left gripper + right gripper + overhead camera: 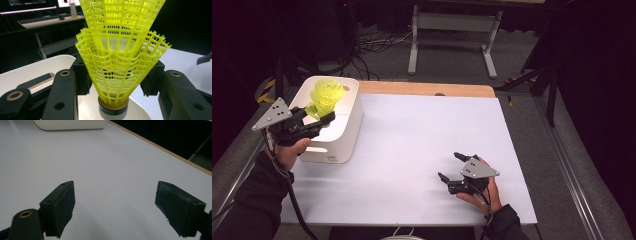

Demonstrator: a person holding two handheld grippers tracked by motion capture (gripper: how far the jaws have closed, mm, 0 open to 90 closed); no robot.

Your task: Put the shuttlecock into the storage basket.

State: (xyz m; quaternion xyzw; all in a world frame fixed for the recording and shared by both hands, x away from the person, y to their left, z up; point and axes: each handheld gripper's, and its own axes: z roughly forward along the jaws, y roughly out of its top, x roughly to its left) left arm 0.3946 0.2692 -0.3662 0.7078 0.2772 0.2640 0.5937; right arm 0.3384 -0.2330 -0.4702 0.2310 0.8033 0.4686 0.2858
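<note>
Two yellow plastic shuttlecocks (326,95), nested one inside the other, hang above a white bin (348,127) at the table's left. My left gripper (319,116) is shut on the lower one's mesh skirt. In the left gripper view the shuttlecocks (117,50) stand upright, the cork base (113,107) low between the jaws, and the left gripper (117,77) squeezes the skirt from both sides. My right gripper (449,166) rests open near the table's front right, with nothing between its fingers. The right gripper (115,205) points across the white sheet toward the bin (70,124).
A white sheet (422,140) covers the table, with a wooden edge (427,89) showing at the back. Beyond the table stand a white metal frame (452,30) and floor cables (372,42). A desk (50,21) with a bottle stands far off in the left gripper view.
</note>
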